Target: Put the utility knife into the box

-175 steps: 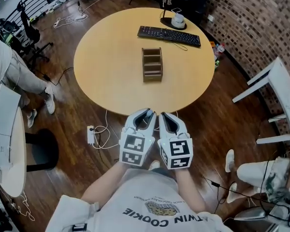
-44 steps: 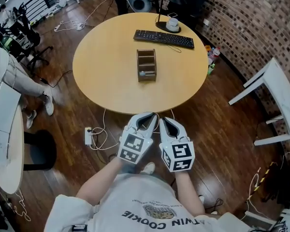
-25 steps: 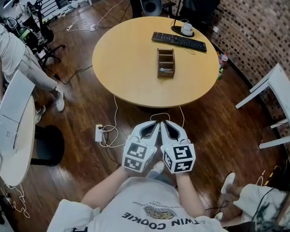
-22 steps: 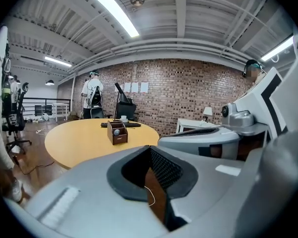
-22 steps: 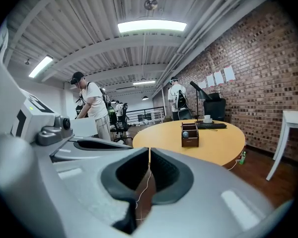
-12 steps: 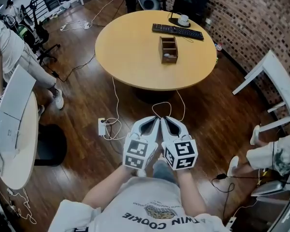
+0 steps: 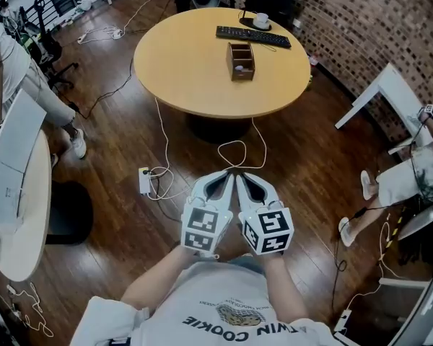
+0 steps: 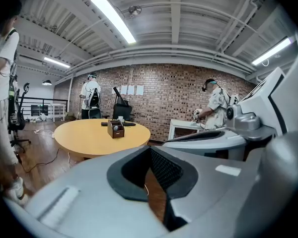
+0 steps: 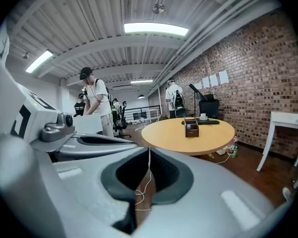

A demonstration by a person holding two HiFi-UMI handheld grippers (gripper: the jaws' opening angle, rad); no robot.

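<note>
A small brown wooden box [image 7: 241, 61] stands on the round yellow table [image 7: 187, 56], far ahead of me. Something small and pale [image 7: 237, 68] shows in its near compartment; I cannot tell what it is. No utility knife is plainly visible. My left gripper [image 7: 227, 174] and right gripper [image 7: 240, 175] hang side by side close to my body, over the wooden floor, both shut with nothing between the jaws. The left gripper view shows its gripper [image 8: 149, 151] pointed toward the box [image 8: 115, 129]. The right gripper [image 9: 148, 155] also faces the box [image 9: 190, 127].
A black keyboard [image 7: 253, 36] and a mug [image 7: 260, 20] lie behind the box. A power strip [image 7: 143, 181] with white cables lies on the floor between me and the table. A white table [image 7: 14, 193] stands at left, a white desk [image 7: 386, 96] and a seated person [image 7: 411, 175] at right.
The table and box have moved farther away and higher in the head view as I backed off. Both grippers stayed together and shut.
</note>
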